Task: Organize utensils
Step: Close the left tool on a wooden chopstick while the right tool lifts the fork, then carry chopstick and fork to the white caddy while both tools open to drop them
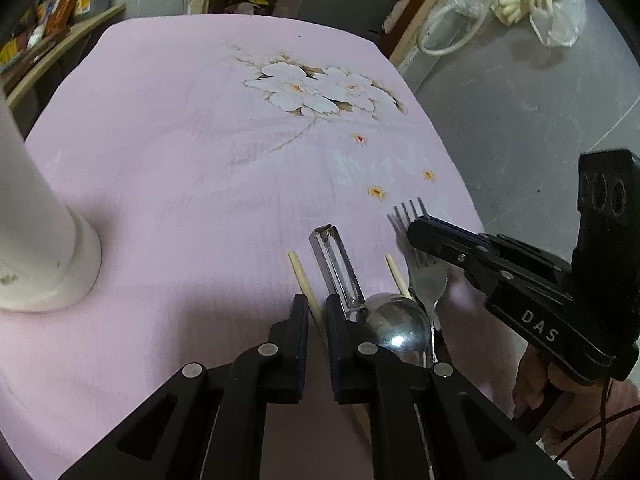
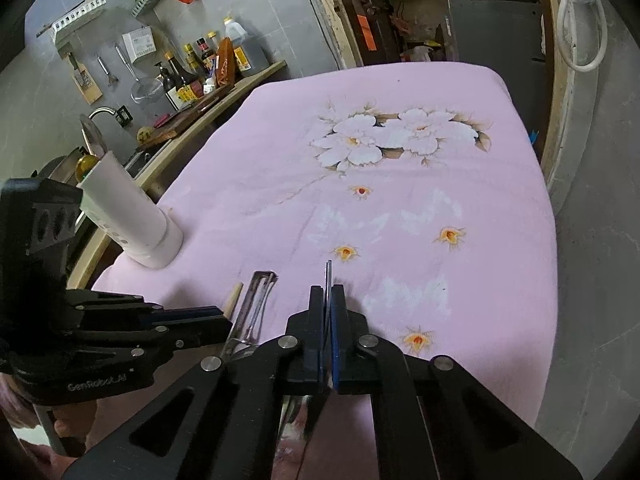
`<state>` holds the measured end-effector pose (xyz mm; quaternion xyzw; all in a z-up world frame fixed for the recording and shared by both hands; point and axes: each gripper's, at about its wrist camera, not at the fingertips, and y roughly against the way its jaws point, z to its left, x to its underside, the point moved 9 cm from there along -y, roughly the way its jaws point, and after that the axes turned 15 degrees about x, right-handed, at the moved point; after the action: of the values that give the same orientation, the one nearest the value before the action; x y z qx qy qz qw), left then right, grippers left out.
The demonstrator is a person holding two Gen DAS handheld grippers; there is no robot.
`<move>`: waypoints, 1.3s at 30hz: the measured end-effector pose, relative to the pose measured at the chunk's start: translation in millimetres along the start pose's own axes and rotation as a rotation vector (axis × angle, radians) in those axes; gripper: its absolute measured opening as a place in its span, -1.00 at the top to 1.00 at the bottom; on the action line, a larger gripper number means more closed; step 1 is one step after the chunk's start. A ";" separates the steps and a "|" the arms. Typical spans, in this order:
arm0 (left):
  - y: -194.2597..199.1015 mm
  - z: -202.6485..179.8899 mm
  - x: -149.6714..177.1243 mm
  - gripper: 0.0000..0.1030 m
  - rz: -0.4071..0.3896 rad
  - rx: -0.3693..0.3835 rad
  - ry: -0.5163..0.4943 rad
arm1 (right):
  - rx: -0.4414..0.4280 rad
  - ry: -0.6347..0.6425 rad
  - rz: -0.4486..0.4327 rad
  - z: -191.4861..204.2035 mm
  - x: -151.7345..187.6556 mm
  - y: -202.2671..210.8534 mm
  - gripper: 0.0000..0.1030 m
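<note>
Several utensils lie at the near edge of the pink cloth: a metal peeler (image 1: 338, 264), a spoon (image 1: 396, 326), two wooden chopsticks (image 1: 304, 280) and a fork (image 1: 428, 280). My right gripper (image 1: 416, 226) is shut on a second fork (image 1: 406, 210) and holds it just above the lying fork; in the right wrist view the fork (image 2: 328, 276) shows edge-on between the jaws of this gripper (image 2: 328, 290). My left gripper (image 1: 318, 300) has a narrow gap, with a chopstick running between the jaws; whether it grips it I cannot tell. The peeler (image 2: 256, 304) also shows in the right wrist view.
A white cylindrical holder (image 2: 132, 216) stands at the table's left side, a knife blade (image 2: 92, 136) sticking out of it. The pink floral tablecloth (image 2: 400, 200) covers the table. A kitchen counter with bottles (image 2: 192, 76) lies beyond the left edge. Grey floor lies right.
</note>
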<state>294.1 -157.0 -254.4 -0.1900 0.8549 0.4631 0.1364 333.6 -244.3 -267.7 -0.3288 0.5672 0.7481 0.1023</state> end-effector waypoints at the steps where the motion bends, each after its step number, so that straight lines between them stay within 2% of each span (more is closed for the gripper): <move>1: 3.1 -0.3 0.4 0.84 -0.011 0.011 0.006 | 0.005 -0.007 -0.005 -1.6 -0.2 2.8 0.96; 5: 21.6 -3.9 -3.2 0.85 -0.066 0.047 0.014 | 0.051 -0.032 -0.056 -7.1 -4.6 26.5 0.96; 10: 52.7 -9.5 -8.4 0.87 -0.132 0.095 0.017 | 0.123 -0.003 -0.140 -5.2 -15.1 63.7 0.96; 21: 130.0 -27.5 -21.1 0.90 -0.257 0.130 -0.086 | 0.257 0.031 -0.262 19.3 -38.7 130.0 0.95; 27: 166.7 -29.1 -35.2 0.91 -0.312 0.140 -0.153 | 0.318 -0.009 -0.336 31.6 -57.6 165.9 0.96; 32: 191.8 -23.3 -45.8 0.91 -0.348 0.148 -0.170 | 0.331 -0.041 -0.412 47.0 -79.0 195.8 0.96; 39: 251.4 -5.9 -74.9 0.91 -0.452 0.129 -0.184 | 0.282 -0.037 -0.522 96.5 -124.1 224.8 0.96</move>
<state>247.1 -21.7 -34.6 -0.3243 0.8024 0.3806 0.3258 273.7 -204.1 -3.0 -0.4323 0.5598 0.6163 0.3463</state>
